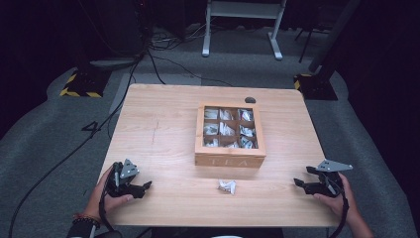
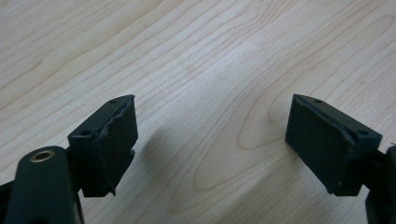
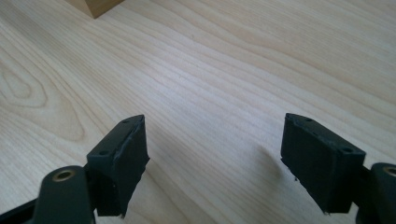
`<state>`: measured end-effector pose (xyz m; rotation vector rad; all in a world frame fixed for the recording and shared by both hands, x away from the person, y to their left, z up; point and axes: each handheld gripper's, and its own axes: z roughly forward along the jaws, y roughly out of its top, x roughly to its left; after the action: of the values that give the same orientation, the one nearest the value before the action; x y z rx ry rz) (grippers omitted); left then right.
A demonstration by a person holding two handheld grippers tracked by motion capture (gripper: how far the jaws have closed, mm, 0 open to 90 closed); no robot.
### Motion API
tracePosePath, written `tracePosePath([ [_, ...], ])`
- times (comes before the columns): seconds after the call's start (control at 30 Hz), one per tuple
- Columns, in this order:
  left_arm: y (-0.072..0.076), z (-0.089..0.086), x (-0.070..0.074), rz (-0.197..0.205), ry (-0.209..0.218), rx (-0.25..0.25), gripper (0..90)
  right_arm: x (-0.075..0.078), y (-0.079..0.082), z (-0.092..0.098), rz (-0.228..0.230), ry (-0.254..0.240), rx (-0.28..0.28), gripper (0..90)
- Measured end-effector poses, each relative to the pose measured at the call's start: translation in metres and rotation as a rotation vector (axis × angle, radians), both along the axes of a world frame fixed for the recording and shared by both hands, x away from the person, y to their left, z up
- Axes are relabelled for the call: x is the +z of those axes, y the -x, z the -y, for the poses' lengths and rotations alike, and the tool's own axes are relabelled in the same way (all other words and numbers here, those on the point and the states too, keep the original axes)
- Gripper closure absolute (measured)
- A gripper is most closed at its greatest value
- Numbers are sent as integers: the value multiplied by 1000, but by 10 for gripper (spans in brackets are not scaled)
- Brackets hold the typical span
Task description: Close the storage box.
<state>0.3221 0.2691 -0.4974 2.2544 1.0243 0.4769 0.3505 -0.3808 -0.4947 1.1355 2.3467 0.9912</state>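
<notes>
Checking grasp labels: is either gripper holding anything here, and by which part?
Nothing is held. The left gripper and right gripper both stand open over bare table; the tea packet lies untouched between them.

Bright tabletop, dark surroundings, soft shadows

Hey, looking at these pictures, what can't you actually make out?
- Packets in the tea box: too small in the high view to read.
- Loose packet on the table: too small and blurred to identify.
- Dark object behind the box: too small.
- Box corner: cut off by the right gripper view's top edge.
</notes>
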Motion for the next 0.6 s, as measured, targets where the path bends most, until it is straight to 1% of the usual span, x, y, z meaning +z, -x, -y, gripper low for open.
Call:
tracePosePath([
  [0.03, 0, -2, 0, -1, 4, -2, 173, -1, 1, 2, 1, 11, -10, 226],
  [0.07, 0, -4, -2, -12, 29, 8, 173, -2, 1, 3, 0, 19, -24, 224],
  [0.1, -1, -6, -2, -19, 38, 8, 172, -3, 2, 6, -1, 17, -34, 221],
  [0.13, -1, -8, -4, -31, 63, 17, 170, -4, 2, 7, -6, 7, -36, 218],
  [0.17, -1, -9, -5, -29, 71, 21, 169, -6, 3, 10, -7, -1, -41, 203],
  [0.2, -1, -11, -6, -32, 87, 23, 169, -6, 4, 11, -2, -7, -49, 204],
  [0.23, 0, -12, -7, -25, 96, 21, 168, -7, 5, 12, 4, -16, -52, 204],
  [0.33, 1, -13, -7, -26, 93, 28, 168, -9, 7, 15, 19, -27, -56, 203],
  [0.6, 1, -13, -7, -25, 94, 29, 168, -9, 8, 14, 20, -23, -59, 199],
])
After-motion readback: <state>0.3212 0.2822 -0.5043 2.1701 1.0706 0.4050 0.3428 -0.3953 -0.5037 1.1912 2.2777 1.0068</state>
